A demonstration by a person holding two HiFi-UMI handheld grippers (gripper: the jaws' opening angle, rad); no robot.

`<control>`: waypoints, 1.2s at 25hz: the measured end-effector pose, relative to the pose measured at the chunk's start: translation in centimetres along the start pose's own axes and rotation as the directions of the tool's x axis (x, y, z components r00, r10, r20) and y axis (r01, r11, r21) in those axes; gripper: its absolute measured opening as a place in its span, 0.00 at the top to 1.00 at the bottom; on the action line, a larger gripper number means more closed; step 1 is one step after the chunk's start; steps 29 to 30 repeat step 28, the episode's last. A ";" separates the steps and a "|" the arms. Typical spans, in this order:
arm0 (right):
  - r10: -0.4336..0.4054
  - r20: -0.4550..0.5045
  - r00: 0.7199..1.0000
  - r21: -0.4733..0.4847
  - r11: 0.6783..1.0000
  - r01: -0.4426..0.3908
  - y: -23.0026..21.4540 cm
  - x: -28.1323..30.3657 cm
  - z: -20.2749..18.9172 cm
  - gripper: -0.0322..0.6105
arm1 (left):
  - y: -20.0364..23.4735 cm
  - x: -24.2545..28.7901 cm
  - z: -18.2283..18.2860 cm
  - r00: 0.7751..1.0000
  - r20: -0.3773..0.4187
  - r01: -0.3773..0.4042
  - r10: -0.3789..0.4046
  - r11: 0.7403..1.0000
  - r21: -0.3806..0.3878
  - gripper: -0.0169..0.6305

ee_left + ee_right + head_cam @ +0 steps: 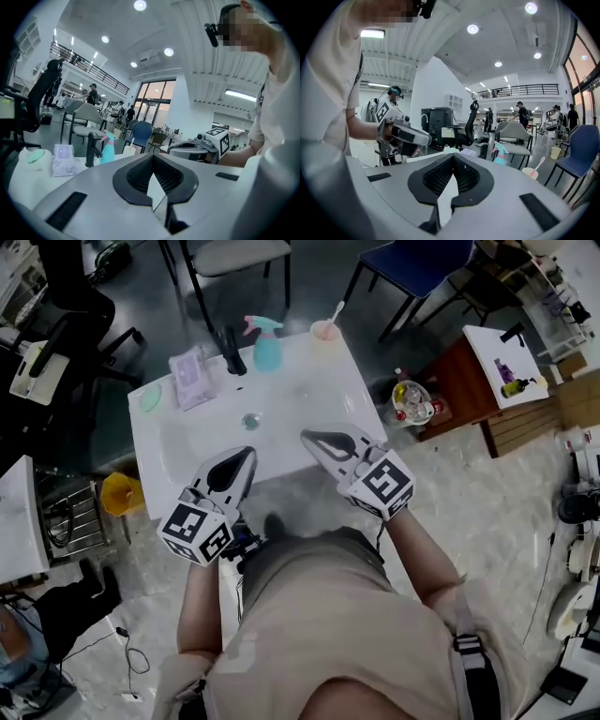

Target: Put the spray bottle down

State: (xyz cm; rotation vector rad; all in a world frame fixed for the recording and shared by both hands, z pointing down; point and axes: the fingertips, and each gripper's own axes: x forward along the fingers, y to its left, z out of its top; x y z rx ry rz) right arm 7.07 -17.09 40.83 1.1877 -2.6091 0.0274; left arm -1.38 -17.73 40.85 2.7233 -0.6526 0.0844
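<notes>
Spray bottle [267,345] stands upright at the far edge of the white table [309,390], between black faucet [232,351] and pink cup [324,331]. Left claw [247,454] and right claw [307,437] both closed, empty, over near edge, well apart from it.

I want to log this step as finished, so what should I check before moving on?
1. Spray bottle set down: ok, it stands upright on the sink's back rim.
2. Left gripper empty: ok, jaws together on nothing.
3. Right gripper empty: ok, jaws together on nothing.
4. Grippers clear of the bottle: ok, both are over the sink's near edge, apart from it.
5. Bottle clear of the cup: ok, a gap shows.
6. Bottle clear of the faucet: cannot tell, they stand close together.
</notes>
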 end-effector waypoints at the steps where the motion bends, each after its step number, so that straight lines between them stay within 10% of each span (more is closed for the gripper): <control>1: -0.002 0.011 1.000 0.003 1.000 0.002 -0.1 -0.6 0.2 0.92 | -0.6 0.6 0.1 1.000 -0.002 0.007 -0.007 1.000 0.003 0.96; 15: 0.105 0.119 0.987 -0.001 0.994 -0.106 -0.2 -5.6 1.0 0.92 | -5.4 2.1 3.4 0.997 0.072 0.003 -0.002 1.000 -0.003 0.96; 30: 0.240 0.131 0.962 0.075 0.965 -0.251 5.1 -10.2 -1.3 0.92 | -12.1 -0.3 -0.9 0.996 0.034 -0.078 0.080 0.995 -0.067 0.96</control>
